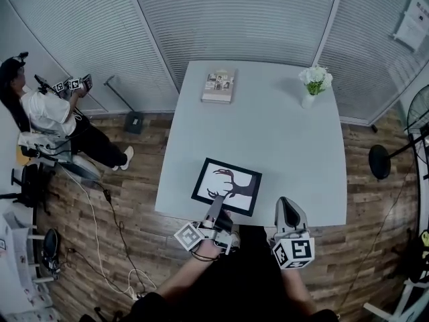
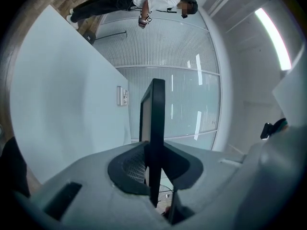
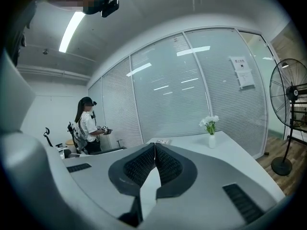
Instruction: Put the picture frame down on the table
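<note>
A black picture frame (image 1: 227,186) with a dark antler print on white lies low over the near edge of the white table (image 1: 268,133). My left gripper (image 1: 216,210) is shut on its near edge. In the left gripper view the frame (image 2: 154,123) shows edge-on, clamped between the two jaws. My right gripper (image 1: 289,211) hovers at the table's near edge, right of the frame and apart from it. Its jaws (image 3: 154,150) are shut with nothing between them.
A book (image 1: 219,85) lies at the table's far left. A small white vase of flowers (image 1: 312,83) stands at the far right. A person (image 1: 50,116) holding grippers stands at the left by the glass wall. A fan (image 3: 289,116) stands on the right.
</note>
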### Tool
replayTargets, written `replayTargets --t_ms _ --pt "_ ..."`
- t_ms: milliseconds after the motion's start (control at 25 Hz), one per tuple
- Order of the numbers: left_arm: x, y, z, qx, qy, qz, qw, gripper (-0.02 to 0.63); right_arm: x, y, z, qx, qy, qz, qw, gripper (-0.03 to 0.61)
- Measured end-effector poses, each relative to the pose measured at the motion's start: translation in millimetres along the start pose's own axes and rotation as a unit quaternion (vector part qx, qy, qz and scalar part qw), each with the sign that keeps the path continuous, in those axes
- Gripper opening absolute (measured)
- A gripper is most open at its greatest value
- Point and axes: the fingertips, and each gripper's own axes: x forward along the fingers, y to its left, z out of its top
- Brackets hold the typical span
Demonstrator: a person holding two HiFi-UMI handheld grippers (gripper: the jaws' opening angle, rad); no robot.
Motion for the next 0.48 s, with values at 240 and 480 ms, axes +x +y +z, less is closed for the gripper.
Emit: replayTargets --t_ms 240,480 --pt "33 20 8 -0.007 -0.01 0.014 0.9998 0.066 39 -20 -1 0.002 0.01 0.01 1.0 0.014" --pt "80 50 16 -0.01 -0.013 0.038 0.9991 0.066 88 -46 0 0.002 0.028 0.02 0.999 0.014"
